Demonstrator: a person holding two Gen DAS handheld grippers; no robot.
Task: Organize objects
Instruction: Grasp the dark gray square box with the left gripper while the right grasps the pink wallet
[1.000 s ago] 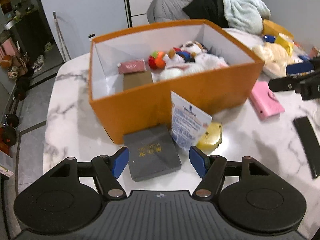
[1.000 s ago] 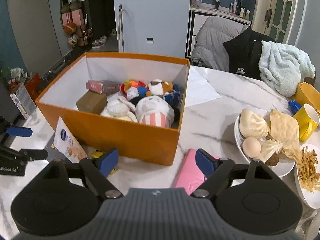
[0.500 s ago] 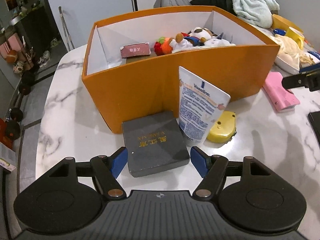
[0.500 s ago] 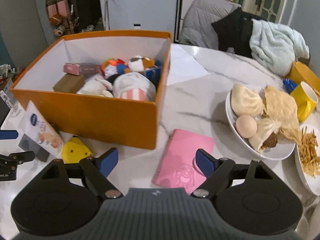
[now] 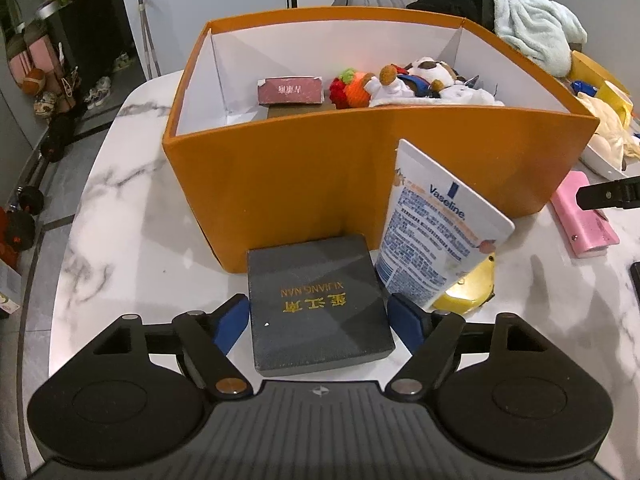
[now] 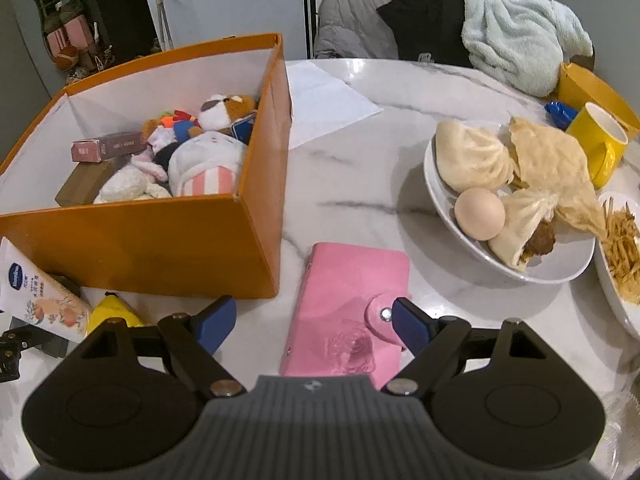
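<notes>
On the marble bench (image 5: 120, 208), in front of the orange box (image 5: 320, 168), the left gripper (image 5: 319, 318) has come closer and lower than half a second ago: its blue fingers, then short of the dark grey box (image 5: 316, 308), now stand on either side of it, jaws apart, and whether the pads touch its sides cannot be told. That flat grey box lies with its long axis running away from the gripper toward the orange box, gold lettering upside down to the camera. A Vaseline tube (image 5: 436, 236) leans tilted against the orange wall just to its right, over a yellow object (image 5: 472, 292). The right gripper (image 6: 312, 320) has likewise dropped nearer the pink wallet (image 6: 344, 308), which now fills the space between its spread fingers; the right finger sits at the wallet's round snap tab. The wallet lies flat, long axis pointing away from the gripper, just beside the orange box's corner. Soft toys (image 6: 204, 164) lie inside the box
</notes>
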